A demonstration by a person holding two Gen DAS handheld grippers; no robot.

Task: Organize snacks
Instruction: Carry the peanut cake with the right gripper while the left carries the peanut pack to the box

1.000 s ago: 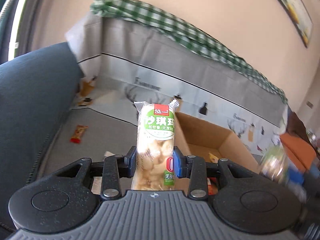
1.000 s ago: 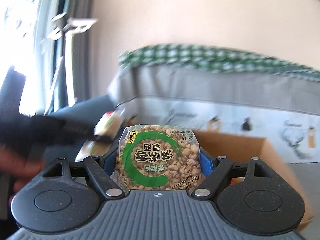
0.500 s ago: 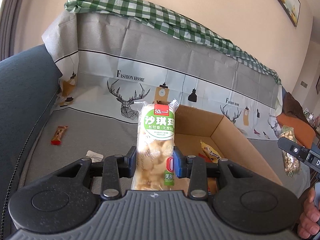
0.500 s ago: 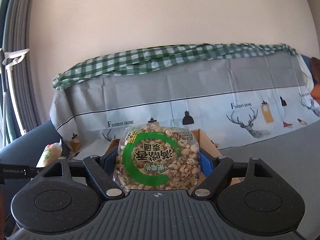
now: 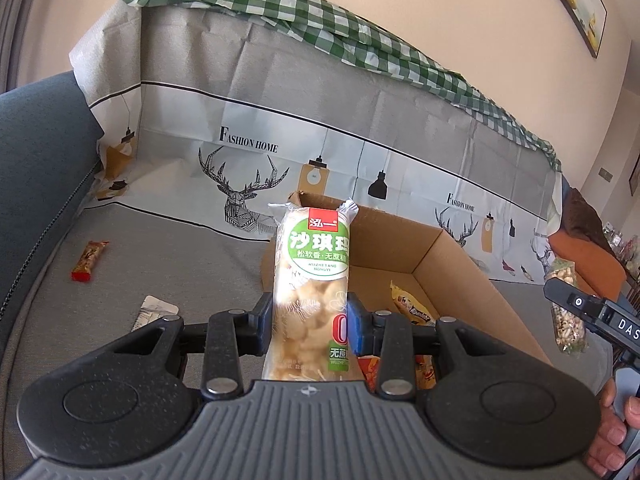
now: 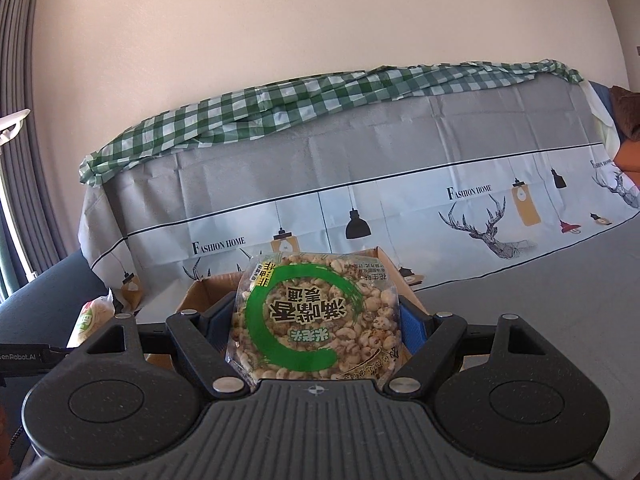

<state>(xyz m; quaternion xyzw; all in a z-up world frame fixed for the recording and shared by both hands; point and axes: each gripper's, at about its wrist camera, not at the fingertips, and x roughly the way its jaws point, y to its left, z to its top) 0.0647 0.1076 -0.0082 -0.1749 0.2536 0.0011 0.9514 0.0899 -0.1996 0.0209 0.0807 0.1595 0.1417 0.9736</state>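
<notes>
My left gripper (image 5: 310, 322) is shut on a tall green-labelled sachima pack (image 5: 314, 276), held upright in front of the open cardboard box (image 5: 448, 256). The box holds several snack packets (image 5: 408, 304). My right gripper (image 6: 316, 320) is shut on a clear bag of puffed rice snack with a green ring (image 6: 316, 316), held above the box's near side (image 6: 204, 296). That bag also shows at the right edge of the left wrist view (image 5: 566, 308). The sachima pack shows at the left of the right wrist view (image 6: 90, 320).
The box stands on a sofa with a grey deer-print cover (image 5: 168, 248). A red-and-orange snack bar (image 5: 90, 260) and a white wrapper (image 5: 154, 312) lie on the seat left of the box. A green checked cloth (image 5: 320, 20) drapes the backrest. A dark armrest (image 5: 36, 152) stands at left.
Both views swung from the left end of the sofa toward the box and settled. Both packs stay gripped; the right gripper now shows at the right edge of the left view.
</notes>
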